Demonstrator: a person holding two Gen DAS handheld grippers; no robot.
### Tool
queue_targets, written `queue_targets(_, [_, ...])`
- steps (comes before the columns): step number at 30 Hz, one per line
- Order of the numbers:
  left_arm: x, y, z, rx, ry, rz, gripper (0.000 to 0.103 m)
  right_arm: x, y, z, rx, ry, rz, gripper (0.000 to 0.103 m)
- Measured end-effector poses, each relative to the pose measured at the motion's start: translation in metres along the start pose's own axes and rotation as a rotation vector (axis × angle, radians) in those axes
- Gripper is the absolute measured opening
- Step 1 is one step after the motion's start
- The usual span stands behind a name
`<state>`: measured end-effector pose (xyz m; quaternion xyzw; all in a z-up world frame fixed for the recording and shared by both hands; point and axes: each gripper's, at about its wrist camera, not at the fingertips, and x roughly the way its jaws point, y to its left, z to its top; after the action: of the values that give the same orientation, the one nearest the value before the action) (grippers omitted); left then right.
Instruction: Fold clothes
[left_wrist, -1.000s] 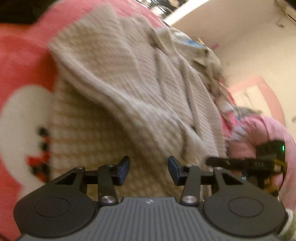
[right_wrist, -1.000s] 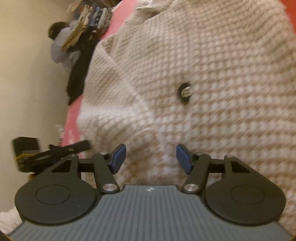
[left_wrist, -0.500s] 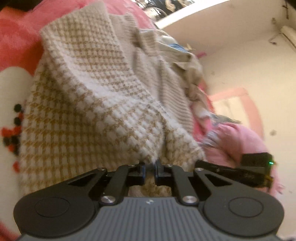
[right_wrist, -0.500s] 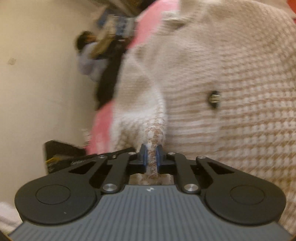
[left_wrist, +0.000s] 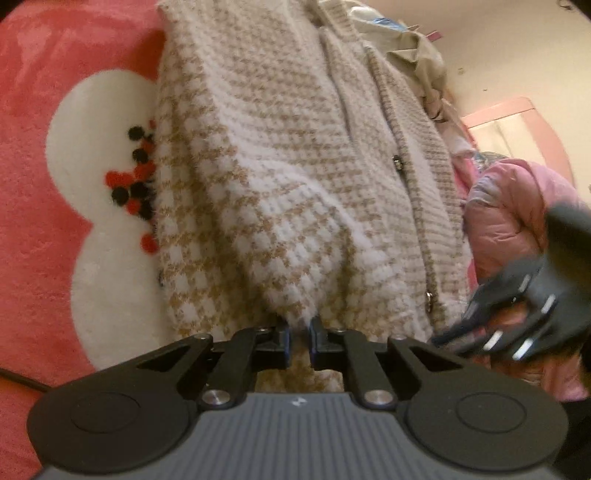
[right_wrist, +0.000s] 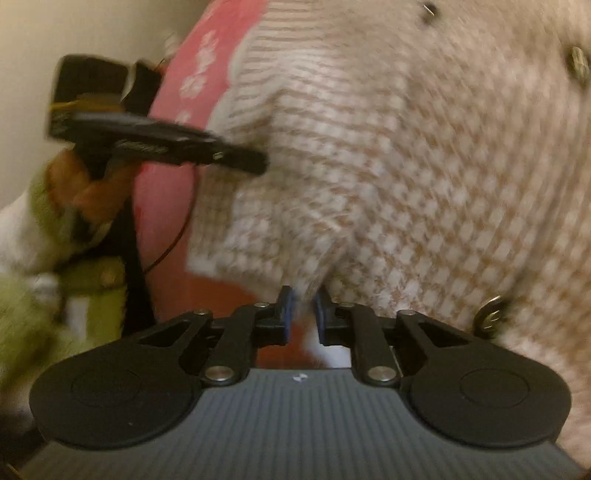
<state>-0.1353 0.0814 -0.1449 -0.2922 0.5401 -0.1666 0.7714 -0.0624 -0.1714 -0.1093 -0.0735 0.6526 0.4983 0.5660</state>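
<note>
- The cardigan lies spread on the pink blanket, buttons up, its hem at the near edge by both grippers.
- The left gripper has a tuft of hem pinched between nearly closed jaws; they are easing open a little, yet the pads seem to press the knit.
- The right gripper holds another bit of hem near the button band; its jaws are opening too, with knit between them, and the blur leaves the firmness of that grip unsure.
- The step looks like lifting the hem to carry it to the far end, toward the collar.
- To do it well, I would firm both grips first: fluffy knit slips from a thin pinch.
- Raise both corners level and together, keeping the hem taut between them, so the fold lands straight.
- Mind the clothes pile at the far right; keep the fold clear of it.
</note>
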Motion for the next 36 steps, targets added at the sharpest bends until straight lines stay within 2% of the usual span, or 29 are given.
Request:
queue_targets(2, [0.000, 0.000, -0.002, 0.008, -0.009, -0.010, 0.015, -0.027, 0.003, 0.021, -0.039, -0.036, -0.038, 0.026])
queue_targets(4, [0.001, -0.002, -0.002, 0.013, -0.019, -0.032, 0.024, -0.051, 0.001, 0.051, -0.050, -0.123, -0.111, 0.042])
queue_targets(6, [0.004, -0.003, -0.005, 0.006, -0.027, -0.030, 0.025, -0.062, -0.008, 0.087, -0.014, -0.259, -0.152, 0.049])
queue_targets(9, [0.008, -0.007, -0.007, 0.011, -0.028, -0.009, 0.024, -0.058, -0.036, 0.151, 0.094, -0.466, -0.168, 0.050])
queue_targets(10, [0.010, -0.008, -0.009, 0.017, -0.025, 0.001, 0.024, -0.051, -0.048, 0.169, 0.135, -0.507, -0.171, 0.050])
queue_targets(13, [0.014, -0.015, -0.013, 0.041, -0.034, 0.033, 0.023, -0.031, -0.078, 0.220, 0.239, -0.569, -0.225, 0.050])
queue_targets(17, [0.014, -0.017, -0.014, 0.047, -0.042, 0.047, 0.024, -0.006, -0.103, 0.257, 0.311, -0.618, -0.243, 0.050])
queue_targets(20, [0.016, -0.015, -0.014, 0.032, -0.055, 0.043, 0.020, 0.001, -0.110, 0.264, 0.321, -0.635, -0.231, 0.045])
queue_targets(21, [0.014, -0.015, -0.014, 0.038, -0.060, 0.040, 0.014, 0.000, -0.109, 0.264, 0.303, -0.636, -0.219, 0.024])
queue_targets(22, [0.012, -0.014, -0.014, 0.043, -0.065, 0.036, 0.010, -0.003, -0.104, 0.261, 0.272, -0.647, -0.219, 0.007])
queue_targets(25, [0.004, -0.021, -0.014, 0.083, -0.089, 0.026, 0.009, -0.020, -0.090, 0.247, 0.185, -0.714, -0.219, 0.003])
queue_targets(28, [0.000, -0.025, -0.012, 0.119, -0.093, 0.024, 0.009, -0.046, -0.094, 0.230, 0.202, -0.810, -0.193, 0.003])
queue_targets(30, [0.007, -0.019, -0.011, 0.096, -0.060, 0.046, 0.009, -0.048, -0.104, 0.223, 0.234, -0.814, -0.218, 0.003])
queue_targets(34, [0.007, -0.006, -0.010, 0.042, -0.047, 0.013, 0.010, -0.034, -0.122, 0.214, 0.332, -0.809, -0.228, 0.003])
queue_targets(36, [0.005, -0.002, -0.012, 0.029, -0.042, 0.008, 0.011, -0.030, -0.123, 0.216, 0.335, -0.816, -0.238, 0.003])
